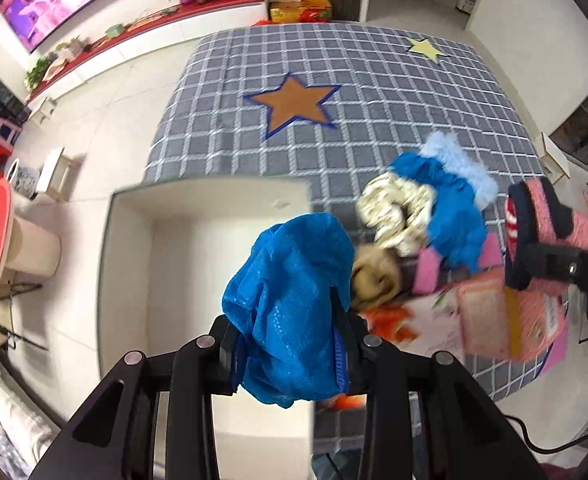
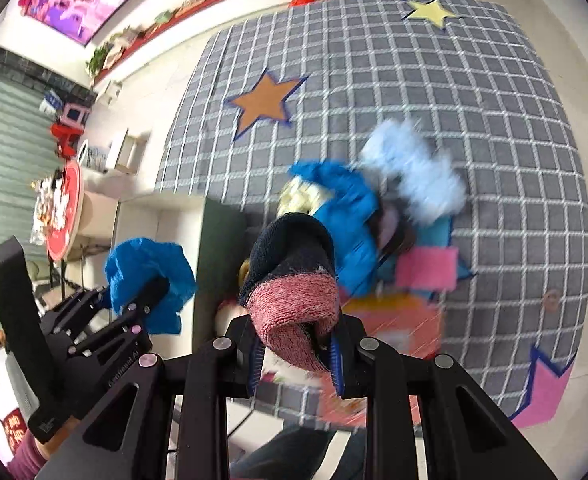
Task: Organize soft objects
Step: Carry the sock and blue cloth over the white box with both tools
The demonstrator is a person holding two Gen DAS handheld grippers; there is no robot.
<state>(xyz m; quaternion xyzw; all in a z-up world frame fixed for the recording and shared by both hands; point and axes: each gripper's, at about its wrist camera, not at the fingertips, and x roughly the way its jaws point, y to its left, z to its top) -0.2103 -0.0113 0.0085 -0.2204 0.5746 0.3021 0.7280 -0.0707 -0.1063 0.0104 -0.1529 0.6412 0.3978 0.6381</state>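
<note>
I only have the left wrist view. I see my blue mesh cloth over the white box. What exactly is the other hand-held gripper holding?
Observer: The right hand-held gripper is shut on a navy and pink knit sock.
Operator: Is that sock lifted off the pile?
Observer: It hangs above the checked mat, in front of the pile's blue garment.
Operator: How does my left side look from there?
Observer: The left hand-held gripper holds the blue mesh cloth beside the white box.
</note>
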